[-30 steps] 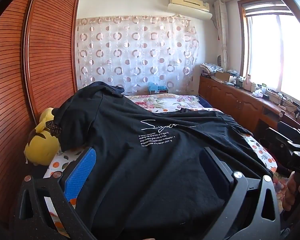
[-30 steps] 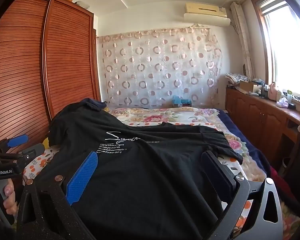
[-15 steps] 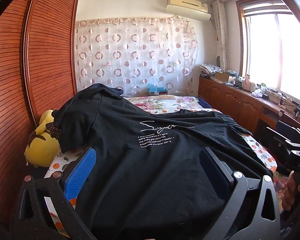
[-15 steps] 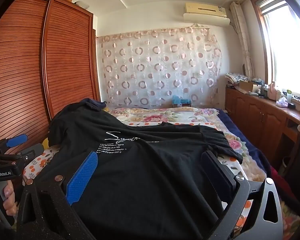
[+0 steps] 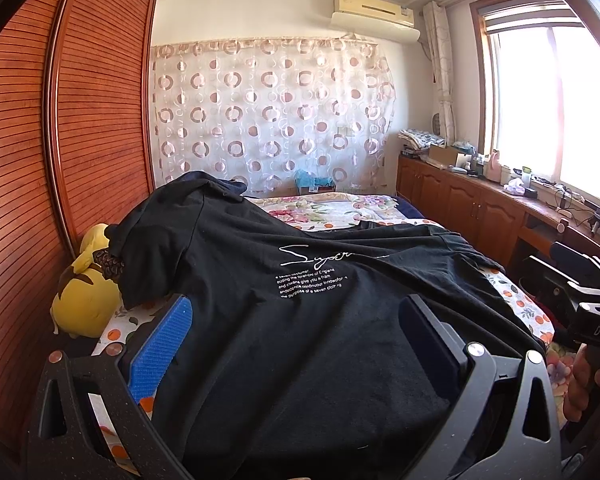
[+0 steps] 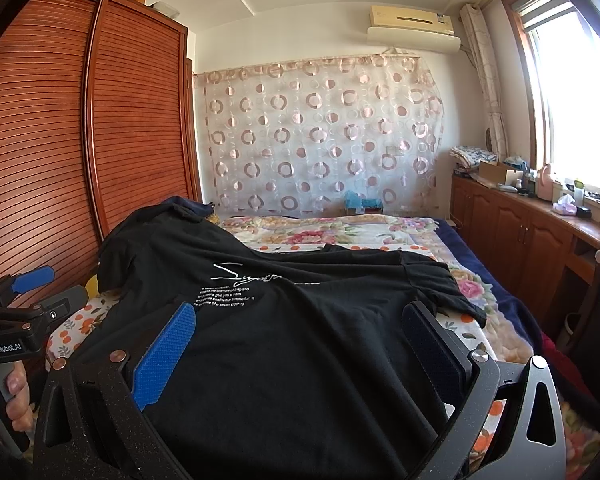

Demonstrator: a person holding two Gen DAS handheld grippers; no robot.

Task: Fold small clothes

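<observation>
Black shirt [image 5: 308,320] lay spread print-up on the bed [image 5: 324,210], one sleeve draped over the yellow plush [image 5: 86,300] at the left. My left tongs [image 5: 296,344] stood wide apart over the hem, clamping nothing. My right tongs [image 6: 300,344] gaped the same way above the hem's other side, also empty. I judged folding had not begun; next I needed to lower both, pinch the hem and carry it toward the collar.

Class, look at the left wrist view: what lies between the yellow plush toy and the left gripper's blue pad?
A bare strip of orange-print bedsheet, with the black T-shirt sleeve hanging just above it. The plush toy and blue pad show only in the left wrist view.
</observation>
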